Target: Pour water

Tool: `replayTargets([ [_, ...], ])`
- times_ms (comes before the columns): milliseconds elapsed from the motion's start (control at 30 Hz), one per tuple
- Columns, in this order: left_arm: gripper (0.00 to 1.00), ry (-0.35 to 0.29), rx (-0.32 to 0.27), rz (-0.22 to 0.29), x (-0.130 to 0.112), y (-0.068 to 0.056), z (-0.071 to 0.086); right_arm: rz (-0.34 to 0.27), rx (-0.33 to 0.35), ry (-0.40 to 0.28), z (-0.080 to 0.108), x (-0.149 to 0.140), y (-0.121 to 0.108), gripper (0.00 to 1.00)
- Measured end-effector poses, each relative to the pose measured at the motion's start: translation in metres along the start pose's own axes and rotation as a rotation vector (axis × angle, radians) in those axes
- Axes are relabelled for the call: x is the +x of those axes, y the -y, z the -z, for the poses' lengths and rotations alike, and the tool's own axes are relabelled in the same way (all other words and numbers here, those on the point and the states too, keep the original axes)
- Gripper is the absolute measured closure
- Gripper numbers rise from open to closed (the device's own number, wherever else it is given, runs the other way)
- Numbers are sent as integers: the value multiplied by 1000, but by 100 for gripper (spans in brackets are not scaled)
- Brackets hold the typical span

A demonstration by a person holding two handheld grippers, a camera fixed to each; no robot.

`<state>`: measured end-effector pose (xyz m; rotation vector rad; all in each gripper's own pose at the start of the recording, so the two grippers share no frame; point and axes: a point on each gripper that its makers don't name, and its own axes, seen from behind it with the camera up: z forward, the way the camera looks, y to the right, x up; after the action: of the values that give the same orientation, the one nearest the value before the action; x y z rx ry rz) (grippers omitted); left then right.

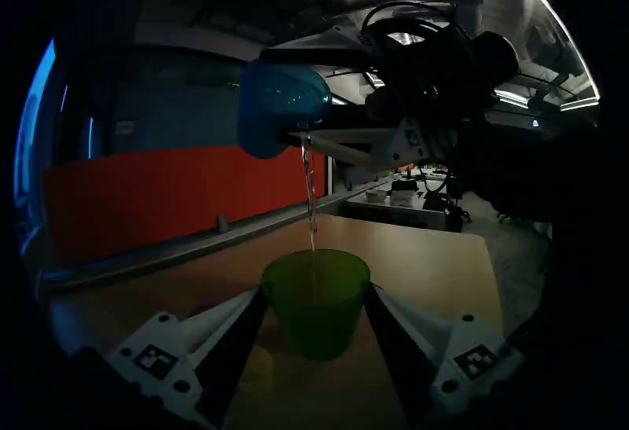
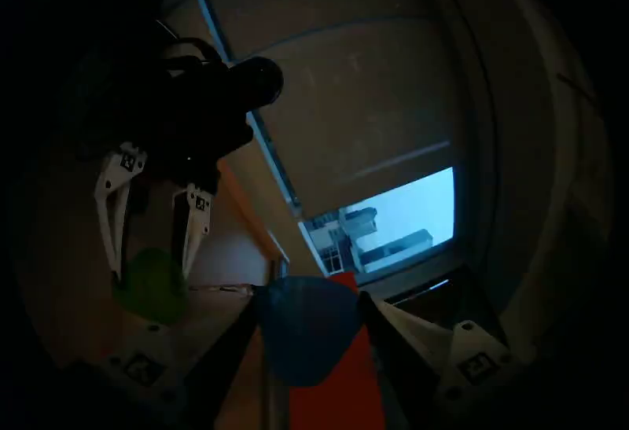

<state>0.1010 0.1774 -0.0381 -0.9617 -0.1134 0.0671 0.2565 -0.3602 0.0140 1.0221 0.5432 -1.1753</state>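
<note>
Blue cup [image 1: 279, 108] sideways, clenched by right gripper [image 2: 308, 301]; green cup [image 1: 317, 304] upright below, clenched by left gripper [image 1: 316, 290]

blue cup [image 2: 307, 336] in right hand-held gripper [image 2: 308, 302]

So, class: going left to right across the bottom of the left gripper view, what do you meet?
finger at picture left → green cup → finger at picture right
</note>
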Motion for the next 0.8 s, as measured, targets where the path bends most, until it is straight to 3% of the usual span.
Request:
replayTargets([
  [800, 15, -3, -3, -7, -1, -2, -2, 42, -7, -2, 2, 7, 0, 6],
])
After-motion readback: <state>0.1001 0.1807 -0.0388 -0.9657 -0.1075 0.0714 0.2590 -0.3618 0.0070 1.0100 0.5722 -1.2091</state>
